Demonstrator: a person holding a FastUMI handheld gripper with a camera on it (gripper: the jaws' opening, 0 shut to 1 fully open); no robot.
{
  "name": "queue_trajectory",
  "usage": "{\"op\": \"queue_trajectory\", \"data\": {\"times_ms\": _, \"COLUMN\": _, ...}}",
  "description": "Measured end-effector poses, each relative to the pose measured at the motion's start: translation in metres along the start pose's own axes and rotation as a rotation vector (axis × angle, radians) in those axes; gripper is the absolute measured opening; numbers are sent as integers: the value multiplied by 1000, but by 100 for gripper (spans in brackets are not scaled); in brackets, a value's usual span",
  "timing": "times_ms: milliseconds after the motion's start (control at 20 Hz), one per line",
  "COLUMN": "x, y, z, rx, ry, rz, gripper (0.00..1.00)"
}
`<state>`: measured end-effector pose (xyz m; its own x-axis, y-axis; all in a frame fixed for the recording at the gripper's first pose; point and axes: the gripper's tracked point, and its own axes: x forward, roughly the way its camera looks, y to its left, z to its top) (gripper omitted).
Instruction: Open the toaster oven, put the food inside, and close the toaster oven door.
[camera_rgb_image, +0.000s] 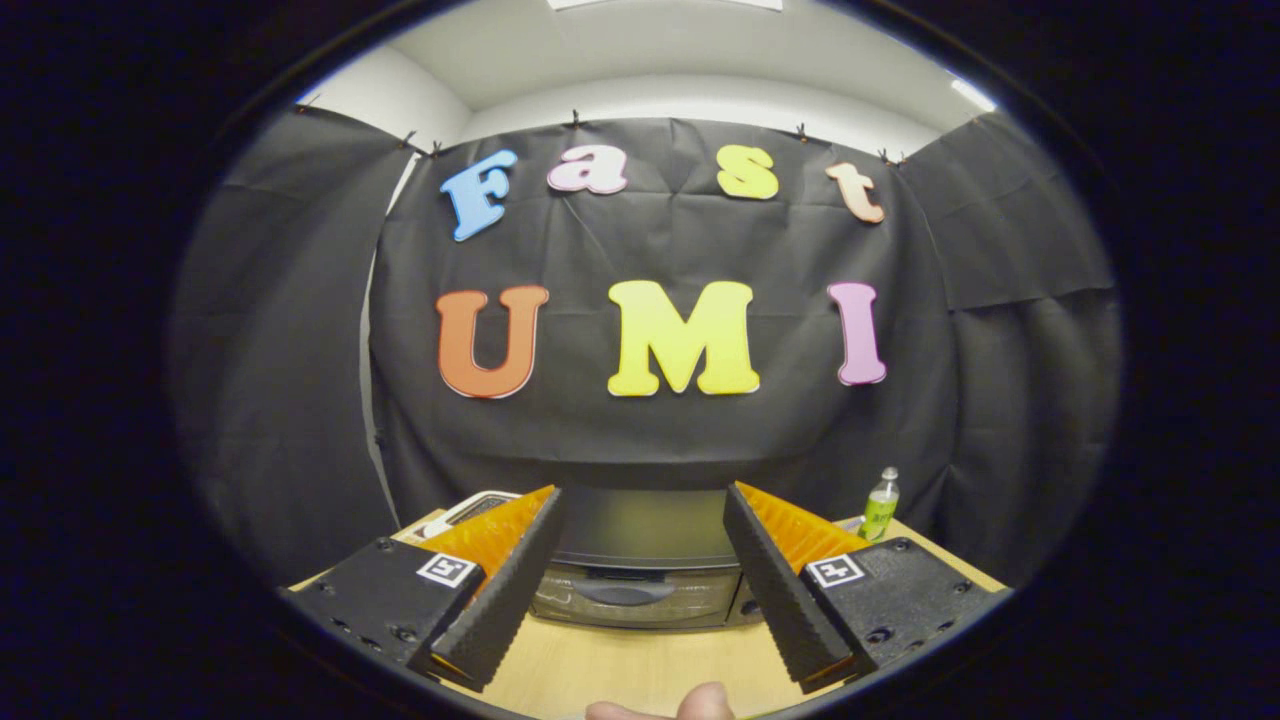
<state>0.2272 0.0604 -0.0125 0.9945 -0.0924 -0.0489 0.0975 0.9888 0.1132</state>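
A dark toaster oven (640, 560) stands on the wooden table (640, 665), just beyond my fingers and framed between them. Its glass door with a dark handle (622, 592) looks closed. My gripper (640, 505) is held above the table a short way in front of the oven, open wide, with nothing between its fingers. A fingertip of a person's hand (690, 705) shows at the near edge of the table, below the fingers.
A small green bottle (880, 505) stands at the back right of the table. A white object (470, 508) peeks out behind the left finger, beside the oven. Black cloth walls close in behind and on both sides.
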Motion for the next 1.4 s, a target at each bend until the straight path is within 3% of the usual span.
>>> {"op": "queue_trajectory", "data": {"times_ms": 300, "x": 82, "y": 10, "z": -63, "rx": 5, "ry": 81, "rz": -2, "gripper": 100}}
{"op": "queue_trajectory", "data": {"times_ms": 550, "x": 112, "y": 8, "z": -119, "rx": -18, "ry": 147, "rz": -31, "gripper": 100}}
{"op": "queue_trajectory", "data": {"times_ms": 1050, "x": 117, "y": 11, "z": -154, "rx": -9, "ry": 164, "rz": -31, "gripper": 100}}
{"op": "queue_trajectory", "data": {"times_ms": 1400, "x": 68, "y": 12, "z": -174, "rx": -15, "ry": 211, "rz": -18, "gripper": 100}}
